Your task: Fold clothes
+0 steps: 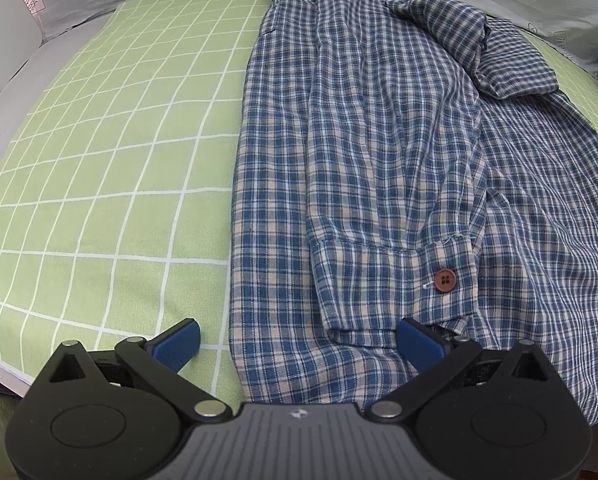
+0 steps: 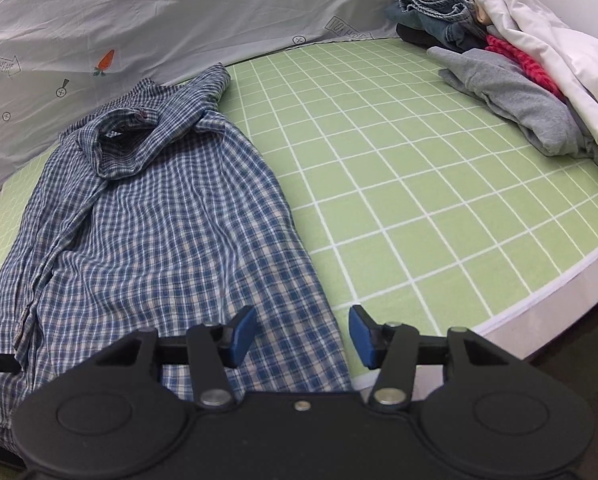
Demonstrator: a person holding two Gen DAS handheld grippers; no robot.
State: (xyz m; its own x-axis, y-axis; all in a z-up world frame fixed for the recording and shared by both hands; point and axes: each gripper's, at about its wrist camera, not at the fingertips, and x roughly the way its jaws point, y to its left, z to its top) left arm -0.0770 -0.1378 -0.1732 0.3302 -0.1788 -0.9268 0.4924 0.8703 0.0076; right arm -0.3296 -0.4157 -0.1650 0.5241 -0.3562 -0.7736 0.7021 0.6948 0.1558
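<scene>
Domestic setting, likely a home laundry-folding spot. Tabletop [image 2: 419, 168] covered with a green cloth printed in a white grid. Grey sheet backdrop [image 2: 139, 12] behind it, patterned with carrots and small printed labels. Pile of mixed clothes [image 2: 511, 64] at far corner: denim, grey, red, white. Plaid shirt [image 2: 159, 220] spread flat.

Two low views, shared shirt [image 1: 359, 160]

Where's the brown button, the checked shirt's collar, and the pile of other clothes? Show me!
brown button [image 1: 444, 280]: left wrist view, centre of the button on the sleeve cuff.
collar [image 2: 123, 148]: right wrist view, front fold of the checked shirt's collar.
pile of clothes [image 2: 511, 92]: right wrist view, the grey garment.
</scene>
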